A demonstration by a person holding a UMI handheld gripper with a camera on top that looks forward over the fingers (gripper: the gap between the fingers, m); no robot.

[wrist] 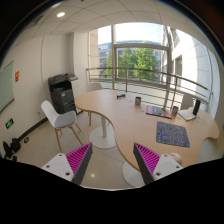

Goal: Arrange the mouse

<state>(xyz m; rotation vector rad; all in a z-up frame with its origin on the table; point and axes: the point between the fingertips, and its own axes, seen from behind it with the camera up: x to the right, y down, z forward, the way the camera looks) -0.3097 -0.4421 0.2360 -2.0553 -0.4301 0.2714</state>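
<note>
My gripper (113,160) is open and empty, its magenta pads (79,160) held high above the floor, well short of the table. A light wooden table (120,118) stands ahead and to the right. On it lies a grey-blue mouse mat (172,134) near the right edge, with a flat colourful thing (158,111) beyond it. A small pale object (186,114), possibly the mouse, sits further right; it is too small to tell. A small dark object (137,100) stands nearer the table's far side.
A white chair (60,117) stands left of the table, with a black printer on a cabinet (63,94) behind it. Large windows with a railing (135,70) fill the far wall. Pale floor (45,150) lies below the fingers.
</note>
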